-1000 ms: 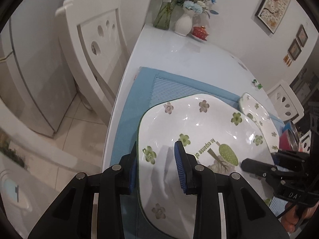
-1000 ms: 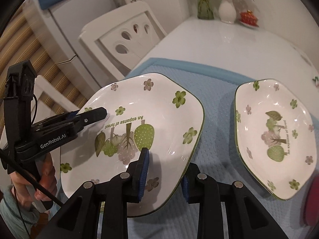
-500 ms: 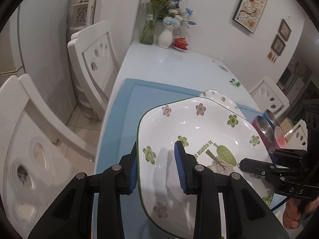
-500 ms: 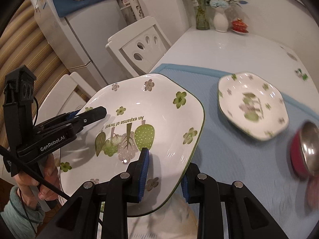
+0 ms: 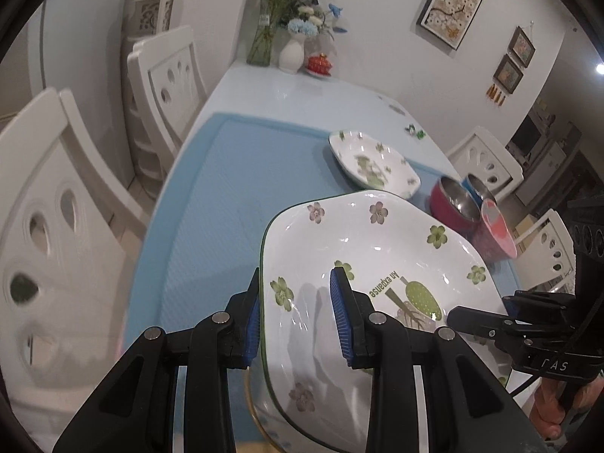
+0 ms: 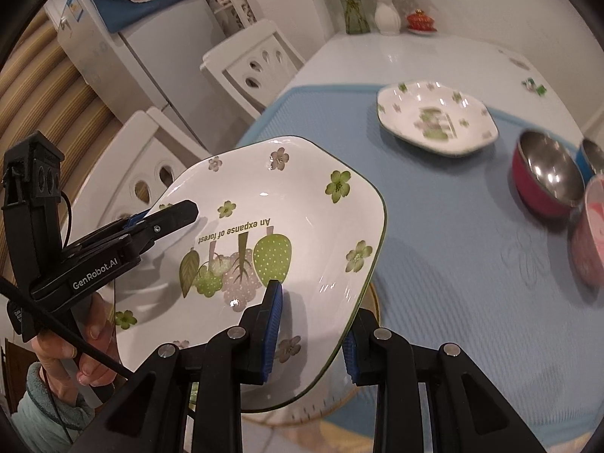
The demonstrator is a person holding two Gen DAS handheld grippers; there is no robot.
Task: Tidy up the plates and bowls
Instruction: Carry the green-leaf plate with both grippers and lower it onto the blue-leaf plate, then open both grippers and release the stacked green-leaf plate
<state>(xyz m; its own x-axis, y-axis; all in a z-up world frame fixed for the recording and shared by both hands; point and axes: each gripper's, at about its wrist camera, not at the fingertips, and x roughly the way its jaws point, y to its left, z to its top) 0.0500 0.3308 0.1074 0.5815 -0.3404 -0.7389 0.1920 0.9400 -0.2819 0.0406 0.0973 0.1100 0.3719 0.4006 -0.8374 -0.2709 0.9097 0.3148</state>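
Note:
A large white plate with green flowers and the words "An expanse of forest" [image 5: 377, 264] [image 6: 287, 204] is held in the air above the near end of the table. My left gripper [image 5: 298, 313] is shut on its left rim. My right gripper [image 6: 311, 336] is shut on its right rim. Each gripper shows in the other's view: the right one [image 5: 502, 321], the left one [image 6: 151, 222]. A second flowered plate [image 5: 373, 166] [image 6: 438, 120] lies on the blue mat [image 5: 234, 181] [image 6: 434, 241] farther back.
A red bowl with a steel inside [image 5: 453, 204] [image 6: 547, 177], a blue bowl [image 5: 477, 188] and a pink bowl [image 5: 494, 230] [image 6: 589, 238] stand at the mat's right. A round gold-rimmed object [image 6: 339, 411] lies under the held plate. White chairs [image 5: 162, 87] line the left; vases [image 5: 292, 53] stand at the far end.
Both grippers have lifted the plate higher and drawn it back toward the near table edge. The second plate and the bowls now look farther away.

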